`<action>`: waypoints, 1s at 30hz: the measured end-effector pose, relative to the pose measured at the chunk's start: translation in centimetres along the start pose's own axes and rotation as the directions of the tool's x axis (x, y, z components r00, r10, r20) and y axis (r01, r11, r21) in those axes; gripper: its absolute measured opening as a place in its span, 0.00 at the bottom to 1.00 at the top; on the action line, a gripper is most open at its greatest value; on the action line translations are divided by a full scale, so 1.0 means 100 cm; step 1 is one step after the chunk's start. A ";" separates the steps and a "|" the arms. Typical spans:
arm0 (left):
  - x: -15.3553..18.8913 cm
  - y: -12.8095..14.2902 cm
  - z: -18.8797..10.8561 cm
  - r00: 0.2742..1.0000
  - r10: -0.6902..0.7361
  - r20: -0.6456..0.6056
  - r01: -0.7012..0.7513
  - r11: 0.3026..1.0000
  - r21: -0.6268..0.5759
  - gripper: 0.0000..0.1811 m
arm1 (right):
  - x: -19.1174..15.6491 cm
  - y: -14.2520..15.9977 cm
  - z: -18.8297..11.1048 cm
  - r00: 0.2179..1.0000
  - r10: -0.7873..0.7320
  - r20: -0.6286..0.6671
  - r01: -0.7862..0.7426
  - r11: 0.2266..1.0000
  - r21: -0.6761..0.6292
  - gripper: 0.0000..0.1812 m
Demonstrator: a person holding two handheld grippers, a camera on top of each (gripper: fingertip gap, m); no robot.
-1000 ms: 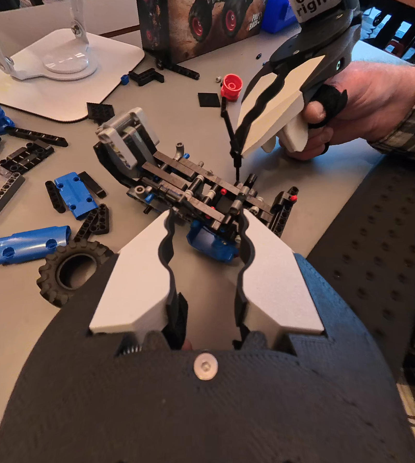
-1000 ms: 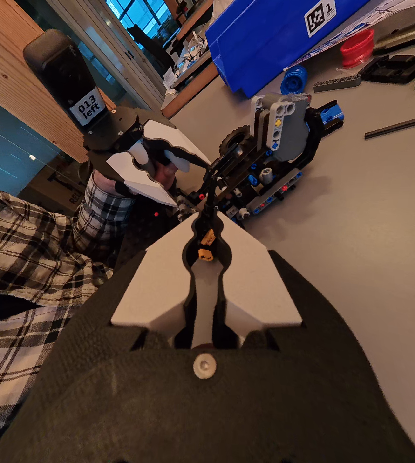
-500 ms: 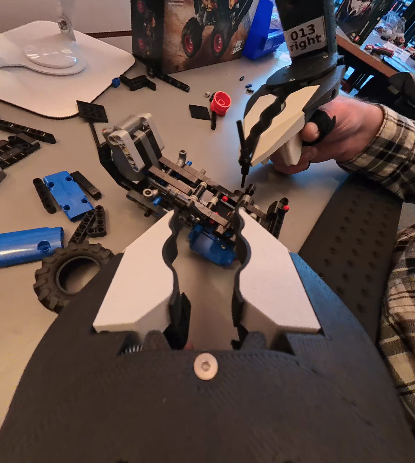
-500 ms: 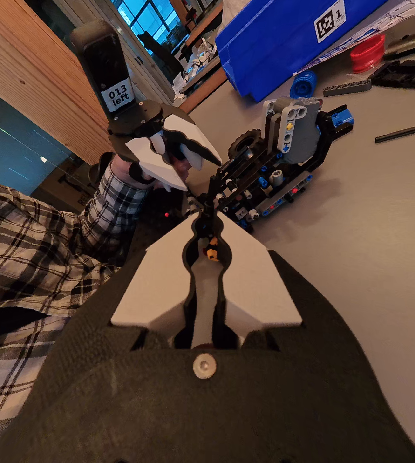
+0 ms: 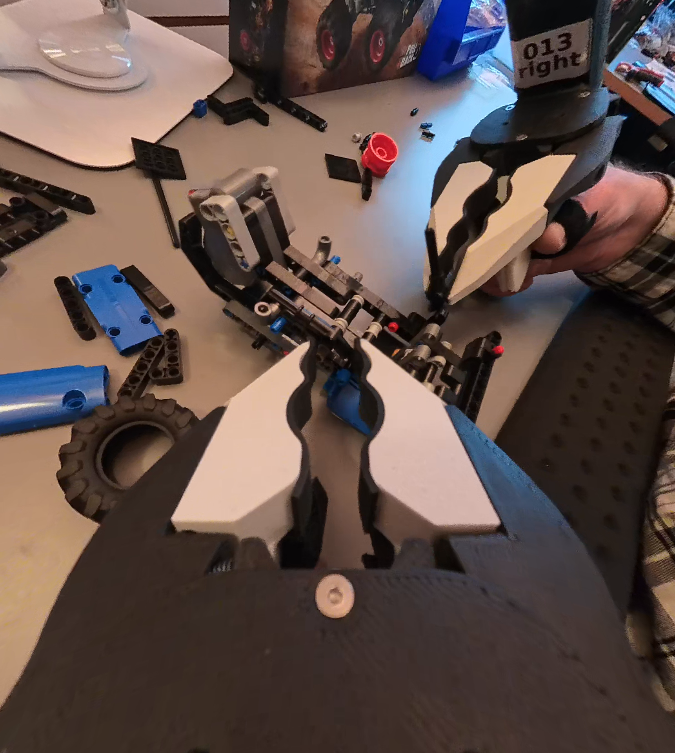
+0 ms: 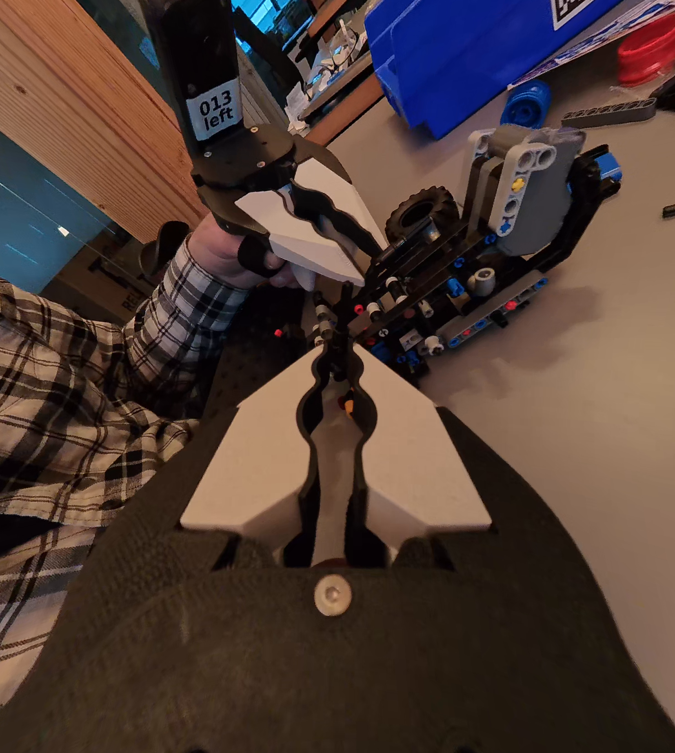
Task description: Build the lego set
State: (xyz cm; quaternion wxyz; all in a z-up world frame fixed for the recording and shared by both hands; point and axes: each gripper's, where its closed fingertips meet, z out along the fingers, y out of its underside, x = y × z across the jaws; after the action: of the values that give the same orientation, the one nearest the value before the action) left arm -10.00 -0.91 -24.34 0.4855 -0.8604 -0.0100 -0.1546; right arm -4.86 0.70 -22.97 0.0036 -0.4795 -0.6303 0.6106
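Black and thin, the axle (image 5: 433, 260) pinched between the right gripper (image 5: 443, 295)'s fingers has come down since a second ago: its lower tip, then hovering above the frame, now touches the rear end of the half-built chassis (image 5: 327, 309) on the grey bench (image 5: 42, 529). The left gripper (image 5: 333, 354) has narrowed too, its fingers now squeezing the chassis's black beams where they earlier stood spread around it. By my reading, the model is braced and the axle is starting into its hole; the loose tyre (image 5: 115, 452) and blue panels (image 5: 113, 305) wait nearby.
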 end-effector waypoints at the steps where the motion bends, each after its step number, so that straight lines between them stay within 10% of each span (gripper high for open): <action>1: 0.000 0.000 0.000 1.000 -0.007 -0.006 0.007 1.000 -0.001 0.08 | 0.000 0.000 0.000 1.000 -0.003 -0.001 0.003 1.000 -0.002 0.03; 30: -0.007 -0.001 -0.005 0.999 -0.015 -0.044 0.017 0.999 0.039 0.07 | -0.003 -0.006 -0.005 1.000 -0.008 -0.014 0.008 1.000 0.030 0.03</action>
State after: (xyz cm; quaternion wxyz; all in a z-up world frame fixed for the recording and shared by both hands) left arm -10.77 -1.14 -24.18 0.5010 -0.8470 -0.0092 -0.1772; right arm -4.79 1.00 -22.25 0.0177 -0.4812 -0.6230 0.6165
